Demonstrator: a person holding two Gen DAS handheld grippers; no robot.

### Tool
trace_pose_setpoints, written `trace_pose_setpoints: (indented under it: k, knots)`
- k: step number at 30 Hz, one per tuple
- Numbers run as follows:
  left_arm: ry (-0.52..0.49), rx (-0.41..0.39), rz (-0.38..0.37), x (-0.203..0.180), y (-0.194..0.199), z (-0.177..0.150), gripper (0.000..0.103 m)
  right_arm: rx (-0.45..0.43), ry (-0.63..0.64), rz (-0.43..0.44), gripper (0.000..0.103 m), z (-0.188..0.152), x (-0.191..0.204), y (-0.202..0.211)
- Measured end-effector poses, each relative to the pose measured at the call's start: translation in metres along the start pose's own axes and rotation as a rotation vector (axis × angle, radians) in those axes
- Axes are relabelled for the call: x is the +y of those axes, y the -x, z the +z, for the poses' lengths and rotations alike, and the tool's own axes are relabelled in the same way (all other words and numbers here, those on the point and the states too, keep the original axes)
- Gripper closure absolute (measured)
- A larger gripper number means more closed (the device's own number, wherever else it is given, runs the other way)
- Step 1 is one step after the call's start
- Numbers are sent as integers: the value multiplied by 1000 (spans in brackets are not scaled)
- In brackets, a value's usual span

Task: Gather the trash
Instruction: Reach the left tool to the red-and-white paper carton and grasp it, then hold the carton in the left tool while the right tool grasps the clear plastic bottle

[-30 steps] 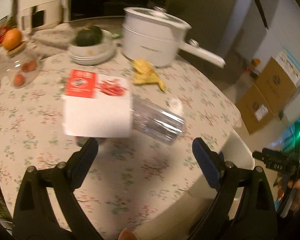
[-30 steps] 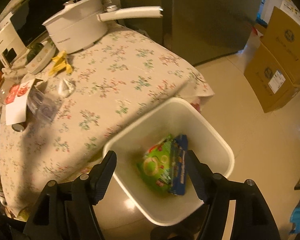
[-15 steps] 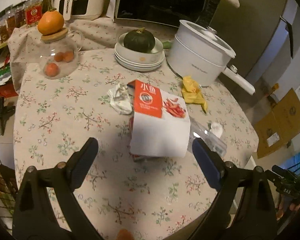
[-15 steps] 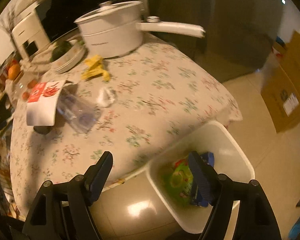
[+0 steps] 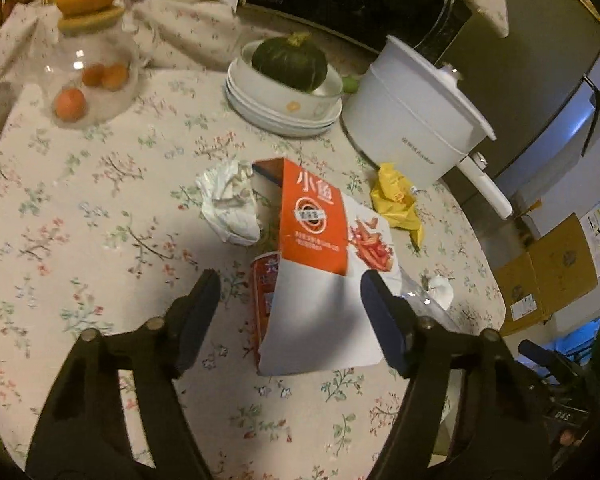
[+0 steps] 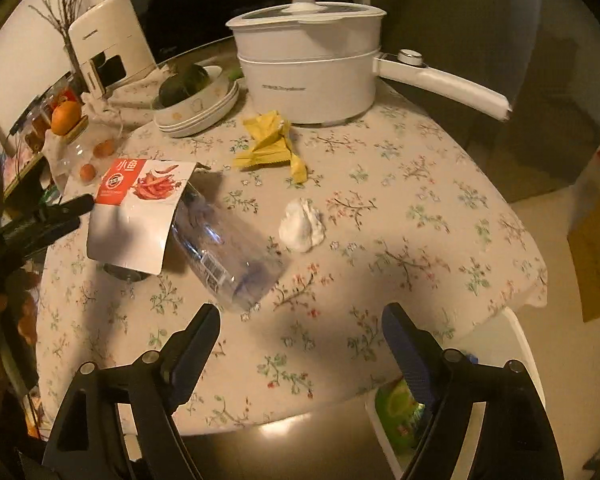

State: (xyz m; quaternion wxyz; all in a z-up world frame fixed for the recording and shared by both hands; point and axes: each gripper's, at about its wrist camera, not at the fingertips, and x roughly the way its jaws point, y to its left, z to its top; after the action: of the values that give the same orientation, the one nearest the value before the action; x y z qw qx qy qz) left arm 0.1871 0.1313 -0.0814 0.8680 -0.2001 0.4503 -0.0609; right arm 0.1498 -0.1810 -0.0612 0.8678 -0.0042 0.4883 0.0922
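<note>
The left gripper [image 5: 290,292] hangs with its jaws spread wide and empty, straddling the near end of the orange-and-white snack pouch [image 5: 324,280], which lies propped over a red can [image 5: 265,296] on the floral tablecloth [image 5: 100,240]. The pouch looks like the piece in hand. Best to come down low and pinch its white lower edge, since the slack foil will probably buckle; mind the can beneath. The right gripper [image 6: 300,344], likewise spread and empty, hovers near the clear plastic bottle [image 6: 228,248] lying on its side, with a white tissue wad [image 6: 302,224] and a yellow wrapper [image 6: 272,144] beyond. The white bin [image 6: 520,360] waits below the table edge.
</note>
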Motion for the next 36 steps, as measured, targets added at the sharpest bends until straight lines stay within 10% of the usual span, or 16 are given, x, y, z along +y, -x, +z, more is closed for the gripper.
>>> trace_pose_setpoints:
  k: [14, 24, 36]
  knots:
    - [81, 1, -140, -14, -5, -3, 89, 39, 24, -43, 18, 1, -8, -22]
    - [-13, -135, -196, -41, 60, -1, 93, 21, 42, -23, 18, 4, -3, -19]
    - [-86, -244, -40, -22, 114, -16, 93, -21, 299, 33, 18, 24, 70, -48]
